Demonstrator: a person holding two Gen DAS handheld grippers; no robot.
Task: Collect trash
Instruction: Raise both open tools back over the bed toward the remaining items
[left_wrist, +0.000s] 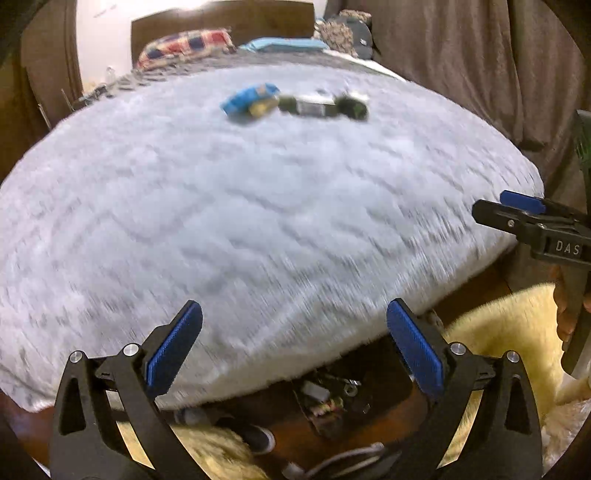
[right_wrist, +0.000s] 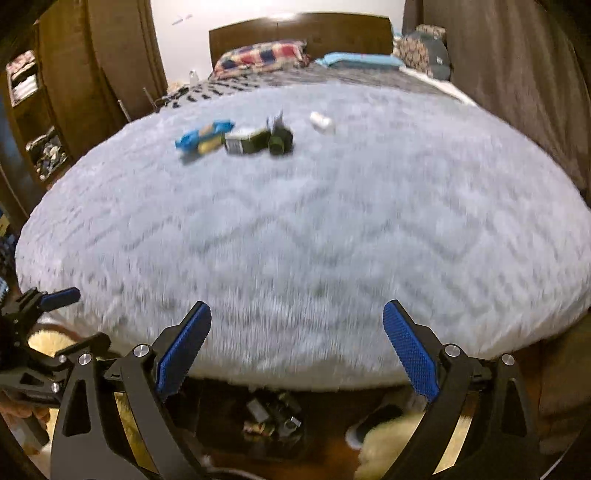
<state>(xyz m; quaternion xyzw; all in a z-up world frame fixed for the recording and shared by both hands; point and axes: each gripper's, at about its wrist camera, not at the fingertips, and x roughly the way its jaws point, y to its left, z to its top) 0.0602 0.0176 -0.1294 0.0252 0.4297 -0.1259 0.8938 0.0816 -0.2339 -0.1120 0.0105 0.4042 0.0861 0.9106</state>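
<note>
- Left gripper (left_wrist: 294, 343) is hanging above the near edge of the bed, jaws spread wide, nothing between the blue pads (left_wrist: 173, 349)
- Right gripper (right_wrist: 297, 347) is hanging likewise above the near edge, jaws released and empty; its blue pads (right_wrist: 183, 350) are standing well apart
- In the left wrist view the right gripper (left_wrist: 524, 216) is showing at the right margin; in the right wrist view the left gripper (right_wrist: 55, 301) is showing at the left margin, so the two are sitting side by side
- Fluffy grey blanket (right_wrist: 314, 229) is covering the bed; both views are motion-blurred
- Trash is lying on the far part of the blanket, well apart from both grippers: a blue wrapper (right_wrist: 203, 138), just beside it a dark green carton (right_wrist: 247, 142), and a dark round piece (right_wrist: 280, 142) touching the carton's right end
- A small white scrap (right_wrist: 321, 122) is lying near, to the right of that cluster
- Same cluster in the left wrist view: blue wrapper (left_wrist: 249, 98), dark green carton (left_wrist: 314, 105)
- A dark bin (right_wrist: 273, 417) is sitting on the floor below the bed's near edge, between the right gripper's fingers in view, with mixed trash inside; contents too blurred to name
- A plaid pillow (right_wrist: 258, 55) and a light blue pillow (right_wrist: 362, 59) are lying at the wooden headboard (right_wrist: 303, 29)
- A cream fluffy rug (left_wrist: 491, 332) is lying on the floor beside the bin
</note>
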